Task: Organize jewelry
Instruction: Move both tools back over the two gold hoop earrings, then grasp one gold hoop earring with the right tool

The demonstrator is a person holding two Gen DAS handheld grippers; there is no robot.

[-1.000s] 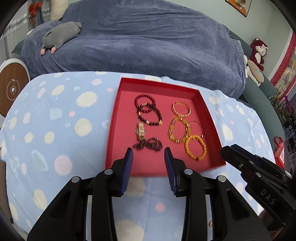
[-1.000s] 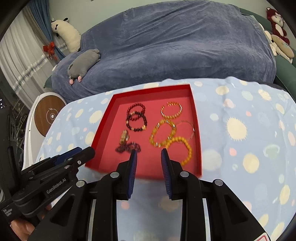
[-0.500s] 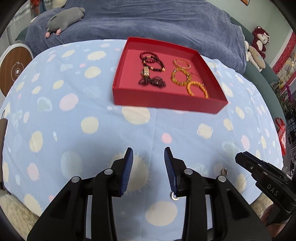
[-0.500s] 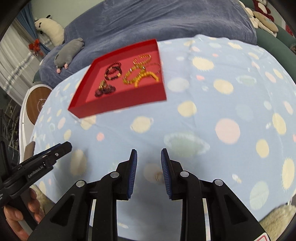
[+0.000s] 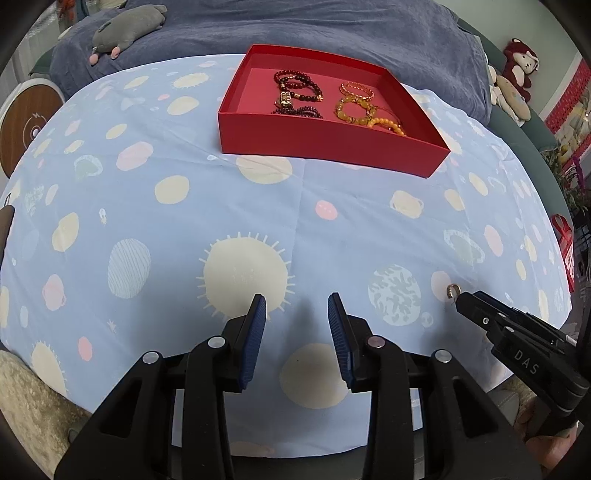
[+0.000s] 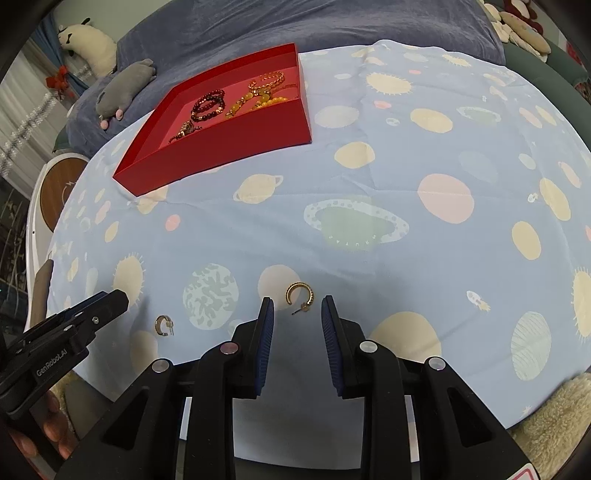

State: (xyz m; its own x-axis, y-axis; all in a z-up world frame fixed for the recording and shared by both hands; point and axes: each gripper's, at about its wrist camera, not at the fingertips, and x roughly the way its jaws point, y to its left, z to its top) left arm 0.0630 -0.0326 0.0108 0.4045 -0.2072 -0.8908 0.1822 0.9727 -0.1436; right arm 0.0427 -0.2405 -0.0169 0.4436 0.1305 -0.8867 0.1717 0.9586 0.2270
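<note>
I see both the left gripper (image 5: 296, 308) and right gripper (image 6: 297, 310) spread, holding nothing, over a planet-print blue cloth (image 6: 369, 192). A gold hoop earring (image 6: 300, 296) lies just ahead between the right jaws. The red tray (image 5: 325, 142) sits far ahead, a blue-covered sofa (image 5: 295, 33) beyond it.

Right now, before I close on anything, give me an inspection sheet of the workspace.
Surface: blue planet-print cloth, creased.
Job's things: red tray holding dark red and amber bead bracelets; gold hoop earring loose ahead of right gripper; smaller hoop earring loose further left.
Clutter: nothing seen.
Grippers: right open, empty; left gripper open, empty.
Cables: nothing seen.
Surroundings: blue-covered sofa, grey plush toy, red monkey plush.
</note>
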